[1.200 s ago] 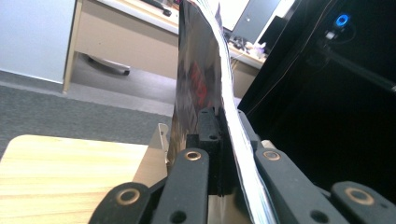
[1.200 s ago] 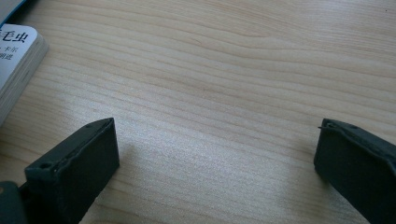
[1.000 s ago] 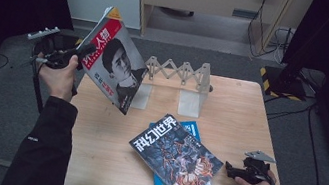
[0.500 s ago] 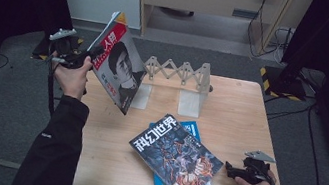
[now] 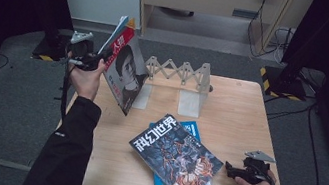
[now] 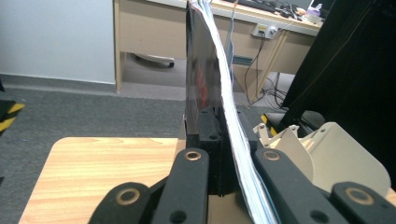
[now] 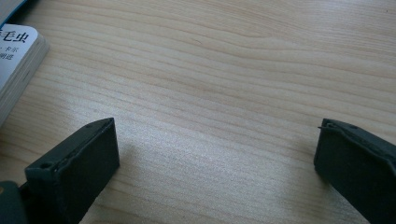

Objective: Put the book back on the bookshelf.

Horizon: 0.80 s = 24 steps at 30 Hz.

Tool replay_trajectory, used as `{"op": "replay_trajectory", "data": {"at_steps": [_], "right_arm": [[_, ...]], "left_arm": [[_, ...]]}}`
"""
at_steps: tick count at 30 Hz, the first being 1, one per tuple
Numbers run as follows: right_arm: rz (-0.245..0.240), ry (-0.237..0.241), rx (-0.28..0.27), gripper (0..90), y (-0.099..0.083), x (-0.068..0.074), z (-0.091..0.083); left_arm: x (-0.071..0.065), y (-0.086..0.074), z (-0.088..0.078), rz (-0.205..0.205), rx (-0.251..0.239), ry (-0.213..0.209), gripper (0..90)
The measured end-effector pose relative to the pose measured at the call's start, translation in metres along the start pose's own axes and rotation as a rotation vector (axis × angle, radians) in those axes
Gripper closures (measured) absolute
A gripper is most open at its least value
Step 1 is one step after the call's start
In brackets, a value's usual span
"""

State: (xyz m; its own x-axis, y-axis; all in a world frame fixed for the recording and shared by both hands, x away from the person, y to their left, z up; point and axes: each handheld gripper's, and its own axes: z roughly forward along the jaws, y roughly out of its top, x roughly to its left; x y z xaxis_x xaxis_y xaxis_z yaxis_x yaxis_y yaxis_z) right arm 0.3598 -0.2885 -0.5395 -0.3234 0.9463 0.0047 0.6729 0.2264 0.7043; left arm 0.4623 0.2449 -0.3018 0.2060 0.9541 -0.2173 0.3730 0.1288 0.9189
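1. Since the earlier frames, the left gripper (image 5: 91,60) carries the magazine (image 5: 125,73) from beyond the table's left edge toward the expanding book rack (image 5: 180,71) and a little lower; the right gripper (image 5: 235,171) and the stacked magazines (image 5: 174,160) lie where they did.
2. Left gripper's jaws are clamped on the magazine, near its spine edge; in the left gripper view the cover and pages (image 6: 212,79) rise straight up between the two black jaws, the loose pages bowing to one side.
3. Right gripper rests on the wooden table (image 5: 231,104) by its near right corner, jaws apart with bare wood between them (image 7: 210,154); a corner of the stacked magazines (image 7: 16,60) lies just beside its left jaw.
4. Held magazine hangs tilted over the table's far left part, its lower corner close to the rack's left clear divider (image 5: 142,96), not yet in a slot.
5. To seat it well, I judge the magazine should be turned more upright, parallel to the dividers, and lowered bottom edge first into the gap.
6. Floppy pages may fan and catch a divider, so a slow descent and firm clamping until the edge rests on the wood seem wise.
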Motion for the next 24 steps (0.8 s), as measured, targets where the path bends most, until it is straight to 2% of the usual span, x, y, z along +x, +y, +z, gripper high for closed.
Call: {"op": "replay_trajectory", "data": {"at_steps": [10, 14, 16, 24], "right_arm": [[-0.003, -0.002, -0.002, 0.4, 0.0, 0.0, 0.0], [-0.002, -0.001, -0.001, 0.4, 0.0, 0.0, 0.0], [-0.002, -0.001, -0.001, 0.4, 0.0, 0.0, 0.0], [-0.003, 0.002, 0.001, 0.4, 0.0, 0.0, 0.0]], "left_arm": [[-0.015, -0.008, 0.013, 0.071, 0.015, 0.075, 86.5], [-0.019, -0.01, 0.018, 0.094, 0.019, 0.096, 86.5], [-0.019, -0.012, 0.021, 0.094, 0.023, 0.103, 86.5], [-0.025, -0.018, 0.03, 0.152, 0.038, 0.147, 86.5]]}}
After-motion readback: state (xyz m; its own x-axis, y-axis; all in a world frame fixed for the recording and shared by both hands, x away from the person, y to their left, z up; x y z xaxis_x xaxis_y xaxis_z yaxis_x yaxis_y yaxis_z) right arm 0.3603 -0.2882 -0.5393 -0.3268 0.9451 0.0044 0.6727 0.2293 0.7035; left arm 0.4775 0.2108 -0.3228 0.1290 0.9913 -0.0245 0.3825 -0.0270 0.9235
